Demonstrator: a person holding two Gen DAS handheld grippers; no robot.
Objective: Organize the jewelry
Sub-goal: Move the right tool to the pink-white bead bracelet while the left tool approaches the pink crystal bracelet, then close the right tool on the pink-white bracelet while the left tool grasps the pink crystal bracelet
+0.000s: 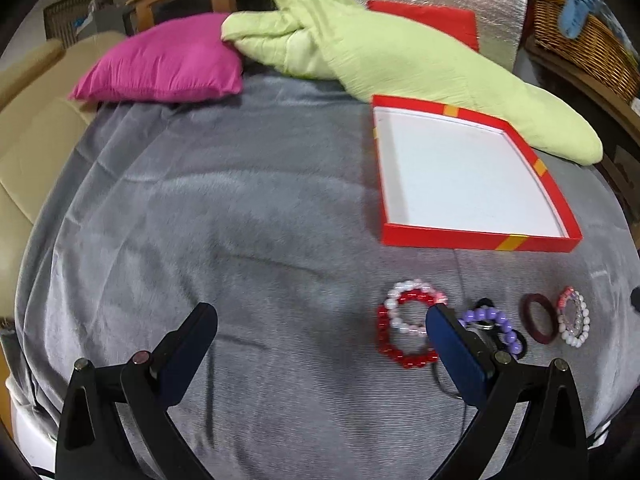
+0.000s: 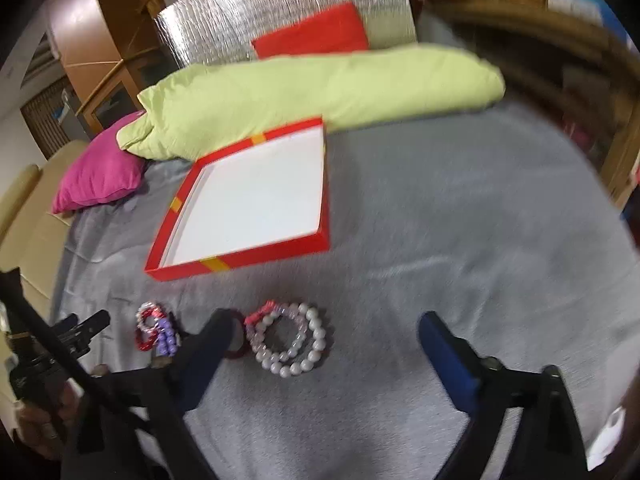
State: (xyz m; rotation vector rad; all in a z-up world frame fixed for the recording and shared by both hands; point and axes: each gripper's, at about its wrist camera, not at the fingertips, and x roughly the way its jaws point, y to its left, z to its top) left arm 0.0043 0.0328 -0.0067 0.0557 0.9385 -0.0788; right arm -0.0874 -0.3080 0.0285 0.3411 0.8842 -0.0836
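A shallow red box (image 1: pixel 480 237) with a white inside lies open on the grey blanket; it also shows in the right wrist view (image 2: pixel 256 259). In front of it lie bead bracelets: a red one (image 1: pixel 394 350) with a pink-white one (image 1: pixel 394 318), a purple one (image 1: pixel 490 317), a dark maroon ring (image 1: pixel 538 319) and a white pearl one (image 1: pixel 578 320). My left gripper (image 1: pixel 322 318) is open, its right finger beside the red bracelet. My right gripper (image 2: pixel 326 326) is open, and the white pearl bracelet (image 2: pixel 292 340) lies between its fingers.
A pink cushion (image 1: pixel 160 60), a long green pillow (image 1: pixel 380 52) and a red cushion (image 1: pixel 432 18) line the far side of the blanket (image 1: pixel 240 220). A wicker basket (image 1: pixel 580 44) stands at the far right. A beige sofa (image 1: pixel 24 128) is left.
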